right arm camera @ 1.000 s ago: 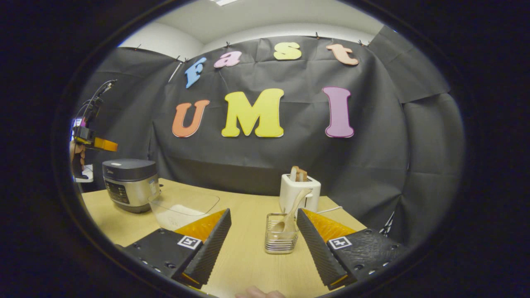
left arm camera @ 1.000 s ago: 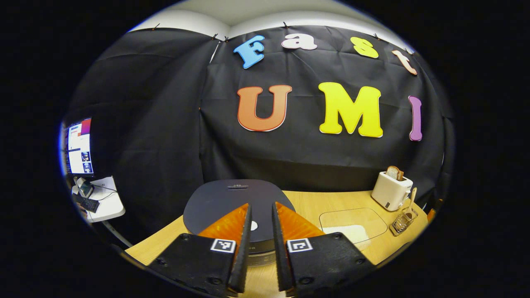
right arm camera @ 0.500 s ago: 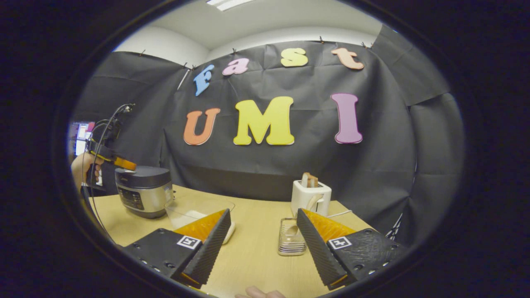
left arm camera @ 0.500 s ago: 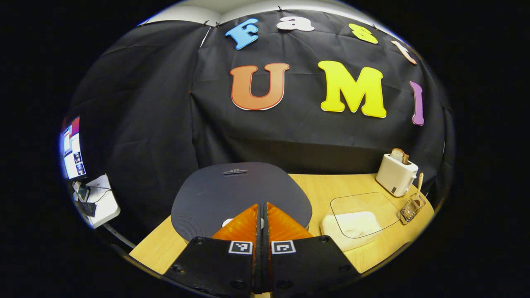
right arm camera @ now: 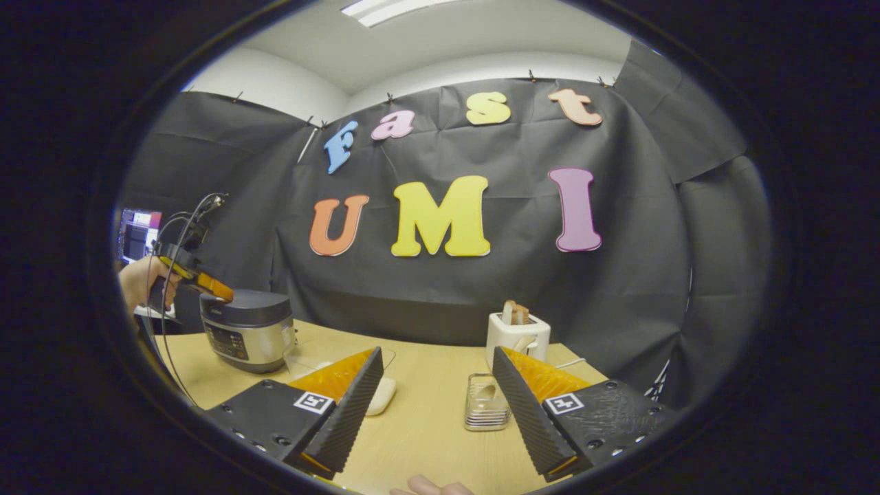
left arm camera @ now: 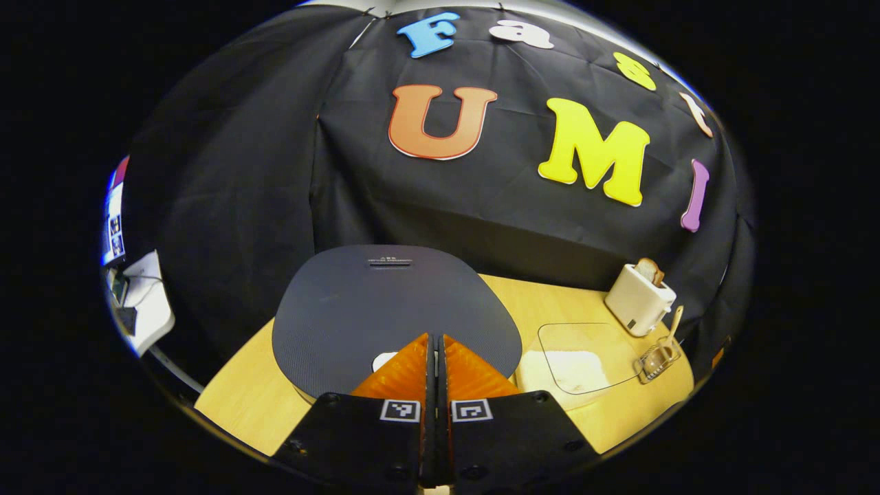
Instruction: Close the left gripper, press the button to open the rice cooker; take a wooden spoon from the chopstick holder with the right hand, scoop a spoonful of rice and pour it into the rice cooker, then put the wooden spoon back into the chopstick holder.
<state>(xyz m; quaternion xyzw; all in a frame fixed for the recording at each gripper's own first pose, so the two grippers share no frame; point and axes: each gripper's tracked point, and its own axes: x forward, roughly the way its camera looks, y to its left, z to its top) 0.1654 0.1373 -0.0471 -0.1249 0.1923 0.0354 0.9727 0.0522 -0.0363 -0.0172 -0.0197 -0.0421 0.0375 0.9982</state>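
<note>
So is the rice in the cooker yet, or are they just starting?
Just starting. Done: the left claw is shut, poised over the rice cooker lid. In hand: pressing its white button; the lid is still down. Left: the open right claw must take the wooden spoon from the chopstick holder, scoop, pour, return it.

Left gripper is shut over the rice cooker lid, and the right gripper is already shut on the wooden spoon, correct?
Not quite. In the right gripper view the right gripper is open, and the wooden spoon sits untouched in the chopstick holder. The left gripper is indeed shut over the rice cooker lid.
</note>
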